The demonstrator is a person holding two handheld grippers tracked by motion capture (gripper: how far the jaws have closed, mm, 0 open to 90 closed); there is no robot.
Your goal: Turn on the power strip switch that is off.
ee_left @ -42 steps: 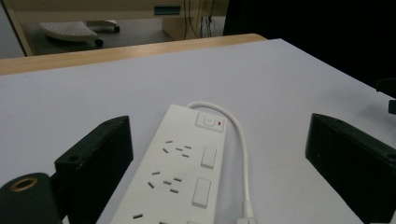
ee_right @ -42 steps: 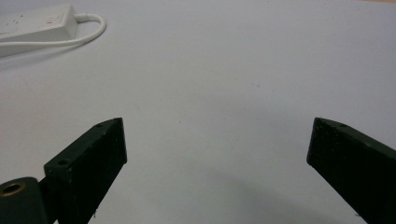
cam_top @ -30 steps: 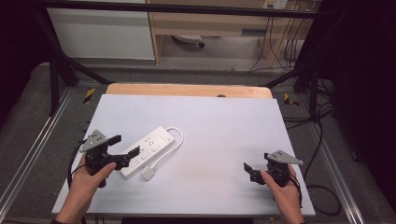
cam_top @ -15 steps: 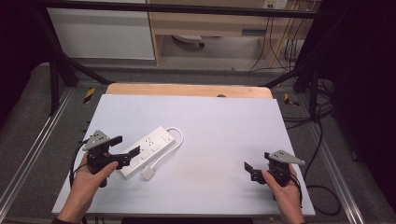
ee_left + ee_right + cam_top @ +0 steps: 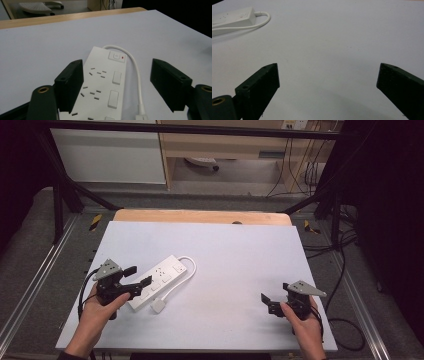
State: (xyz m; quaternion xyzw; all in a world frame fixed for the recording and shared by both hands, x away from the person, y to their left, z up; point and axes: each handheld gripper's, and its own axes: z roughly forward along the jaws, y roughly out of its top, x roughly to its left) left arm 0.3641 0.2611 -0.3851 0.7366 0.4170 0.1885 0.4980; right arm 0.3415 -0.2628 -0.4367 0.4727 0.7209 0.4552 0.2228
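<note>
White power strip (image 5: 159, 281) lying flat and slantwise on the white table (image 5: 235, 265), well left of the table's middle, switch end pointing away from the person. Its white cord (image 5: 181, 275) looping out from that far end, curving back along the strip's right side and ending in a white plug (image 5: 159, 306) just beside the strip's near end.

Left gripper (image 5: 138, 276) held at the strip's near left end, tilted down over it. Jaws parted, having just been closing, now straddling the strip: in the left gripper view the strip (image 5: 103, 85) between them, one jaw overlapping the strip's left edge, the other well clear beyond the cord (image 5: 136, 75). Possibly brushing that left edge, hard to tell from this angle; no grip on the strip, pads not pressing on both sides.

Right gripper (image 5: 266, 303) far to the right of the strip, near the table's front edge, low over bare tabletop. Jaws wide apart, nothing between them; strip (image 5: 232, 18) seen far off at the top left of the right gripper view.
</note>
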